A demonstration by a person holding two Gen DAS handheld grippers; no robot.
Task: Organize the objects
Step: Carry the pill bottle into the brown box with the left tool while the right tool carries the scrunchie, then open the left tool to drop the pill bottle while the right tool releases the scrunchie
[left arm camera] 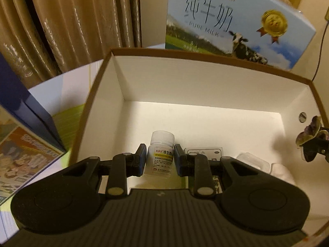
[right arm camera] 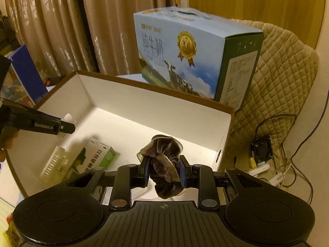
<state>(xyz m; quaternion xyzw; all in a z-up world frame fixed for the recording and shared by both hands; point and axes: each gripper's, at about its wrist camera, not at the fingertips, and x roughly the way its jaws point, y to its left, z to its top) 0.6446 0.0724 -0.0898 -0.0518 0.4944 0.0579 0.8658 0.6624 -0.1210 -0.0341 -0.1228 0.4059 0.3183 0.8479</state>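
An open box with white inner walls point(left arm camera: 185, 82) point(right arm camera: 144, 98) and a brown rim lies below both grippers. My left gripper point(left arm camera: 160, 152) is shut on a small white pill bottle point(left arm camera: 159, 158) with a white cap, held just above the box floor near the front. From the right wrist view, the left gripper point(right arm camera: 65, 126) reaches in from the left with the bottle's cap point(right arm camera: 67, 117) showing. My right gripper point(right arm camera: 164, 164) is shut on a brown velvet scrunchie point(right arm camera: 164, 158) above the right half of the box. The scrunchie point(left arm camera: 308, 133) also shows at the right edge of the left wrist view.
A green and white medicine carton point(right arm camera: 92, 158) and a clear plastic item point(right arm camera: 54, 162) lie in the box. A blue milk carton point(right arm camera: 185, 57) stands behind it and a dark blue box point(left arm camera: 20, 103) to its left. Curtains hang behind. A quilted cover point(right arm camera: 277, 82) and cables point(right arm camera: 263, 154) are at right.
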